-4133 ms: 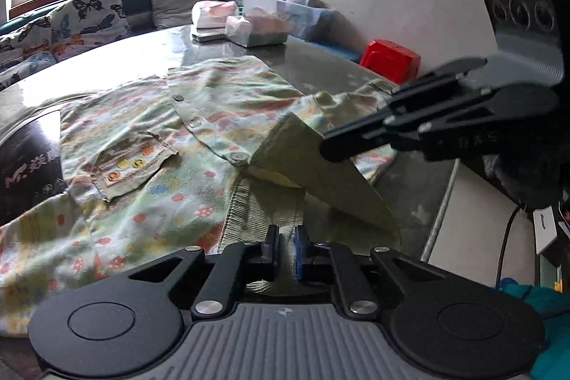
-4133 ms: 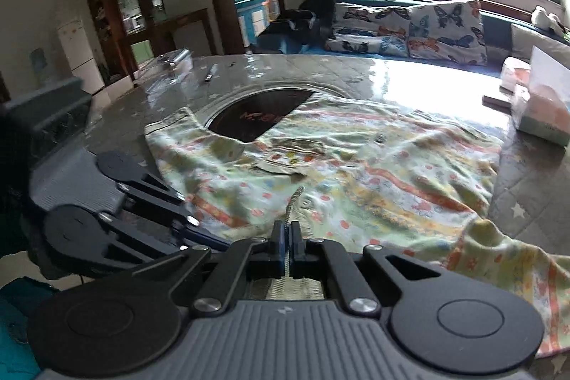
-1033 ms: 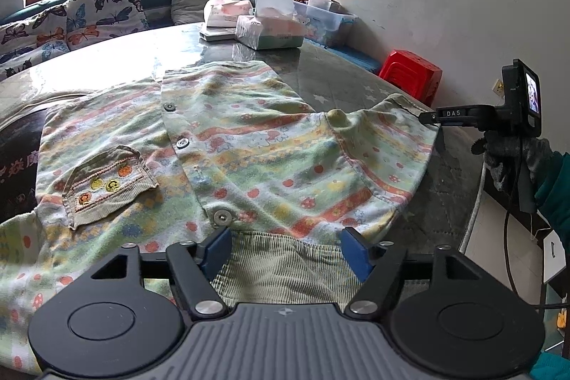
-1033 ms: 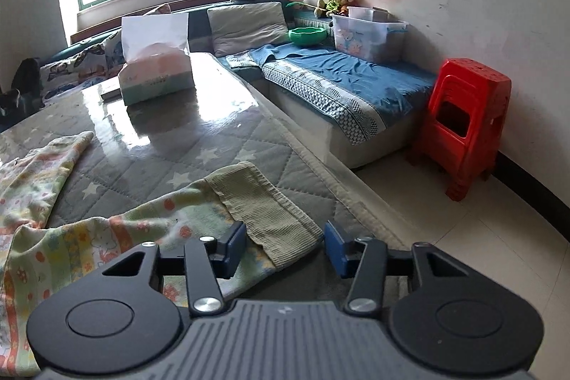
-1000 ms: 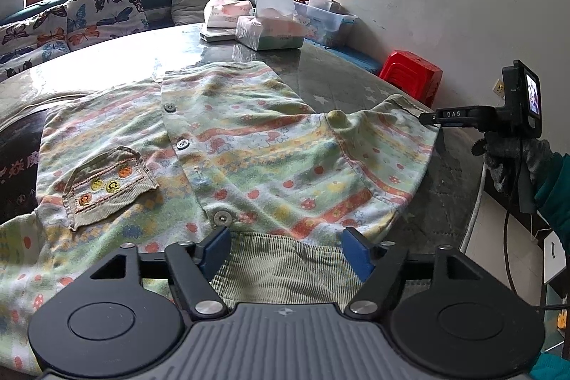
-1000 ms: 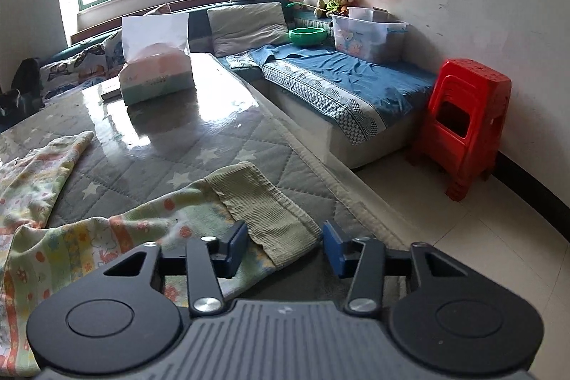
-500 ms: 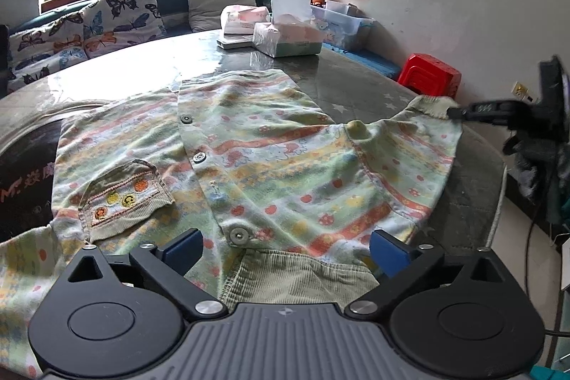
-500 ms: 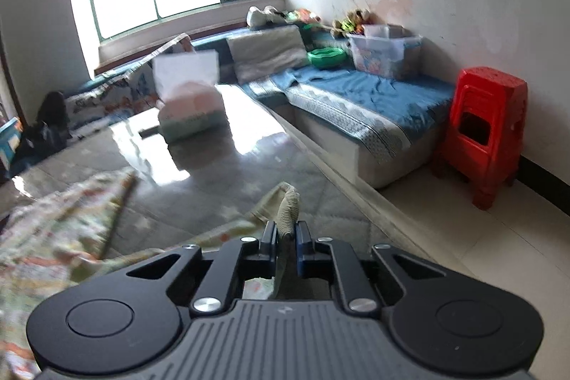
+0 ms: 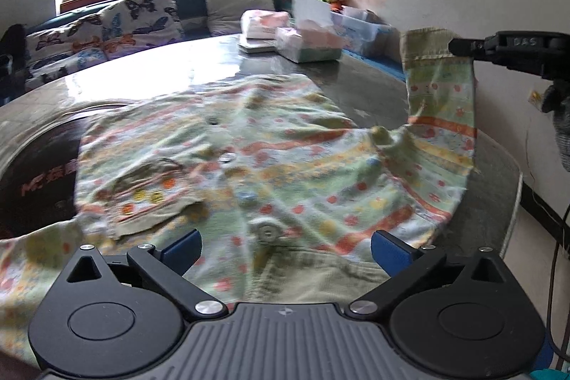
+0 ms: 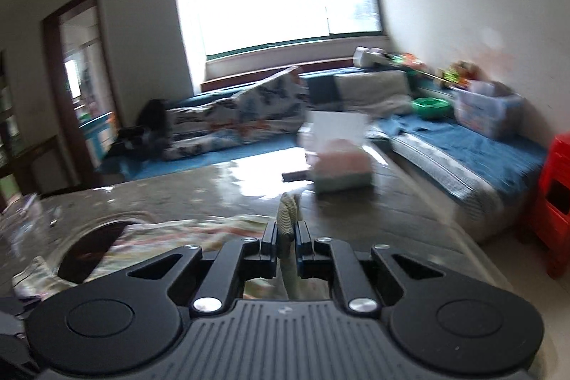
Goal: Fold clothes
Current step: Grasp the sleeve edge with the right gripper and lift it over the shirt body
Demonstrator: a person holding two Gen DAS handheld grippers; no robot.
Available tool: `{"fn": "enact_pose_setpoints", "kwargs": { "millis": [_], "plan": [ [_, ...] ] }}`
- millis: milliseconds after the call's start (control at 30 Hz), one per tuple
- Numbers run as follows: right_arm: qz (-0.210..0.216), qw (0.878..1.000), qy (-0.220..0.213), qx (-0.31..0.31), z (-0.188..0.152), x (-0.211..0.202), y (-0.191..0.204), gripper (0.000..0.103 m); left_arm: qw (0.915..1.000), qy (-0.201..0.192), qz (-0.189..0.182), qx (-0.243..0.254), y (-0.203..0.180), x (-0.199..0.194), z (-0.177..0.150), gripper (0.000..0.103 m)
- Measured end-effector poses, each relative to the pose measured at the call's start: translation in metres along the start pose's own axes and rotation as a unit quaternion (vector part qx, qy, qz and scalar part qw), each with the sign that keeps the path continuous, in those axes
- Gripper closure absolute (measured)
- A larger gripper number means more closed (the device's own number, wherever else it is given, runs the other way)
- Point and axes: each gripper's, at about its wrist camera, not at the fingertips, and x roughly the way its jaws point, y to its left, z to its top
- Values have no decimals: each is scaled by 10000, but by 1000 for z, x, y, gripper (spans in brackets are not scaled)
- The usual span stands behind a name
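A pale green, flower-printed cardigan point(image 9: 249, 145) with buttons and a small chest pocket lies spread on the round glossy table point(image 9: 149, 73). My left gripper point(image 9: 285, 250) hovers wide open over its ribbed bottom hem, pinching nothing. The right gripper point(image 9: 452, 46) enters at the upper right of the left wrist view, shut on the ribbed sleeve cuff point(image 9: 424, 41), which it holds lifted above the table so the sleeve hangs down. In the right wrist view the right gripper point(image 10: 285, 234) pinches the same ribbed cuff point(image 10: 286, 216) between its pads.
Two tissue packs point(image 9: 306, 41) and a flat book stand at the table's far side. A dark round inset point(image 9: 39, 166) lies left of the cardigan. Sofa cushions point(image 9: 135, 13) line the window wall, and a red stool point(image 10: 554, 202) stands on the floor.
The right gripper shut on the sleeve cuff and raised it off the table, swinging towards the cardigan. The left gripper opened wide and let go of the hem.
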Motion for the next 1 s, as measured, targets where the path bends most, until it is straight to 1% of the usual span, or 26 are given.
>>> {"fn": "enact_pose_setpoints", "kwargs": {
  "millis": [267,467,600,833,867,933,1000],
  "plan": [
    [816,9949,156,-581,16,28,77,95,9984,-253,255,-430,34,-23,-6,0],
    [1274,9862,454,-950,6,49,125,95,9963,-393,366,-676,52,-37,-13,0],
    [1537,9799,659,-1088,-4,59,150,95,9948,-436,432,-814,63,-42,-18,0],
    [1844,9704,1021,-1179,-22,71,170,92,9926,-475,535,-979,75,-47,-22,0],
    [1872,9694,1039,-1202,-23,71,172,92,9923,-480,548,-998,77,-48,-22,0],
    [1914,9685,1025,-1220,-22,68,172,86,9919,-484,573,-1026,78,-48,-22,0],
    [1938,9684,980,-1228,-19,64,171,85,9916,-492,589,-1043,80,-49,-20,0]
  ]
}}
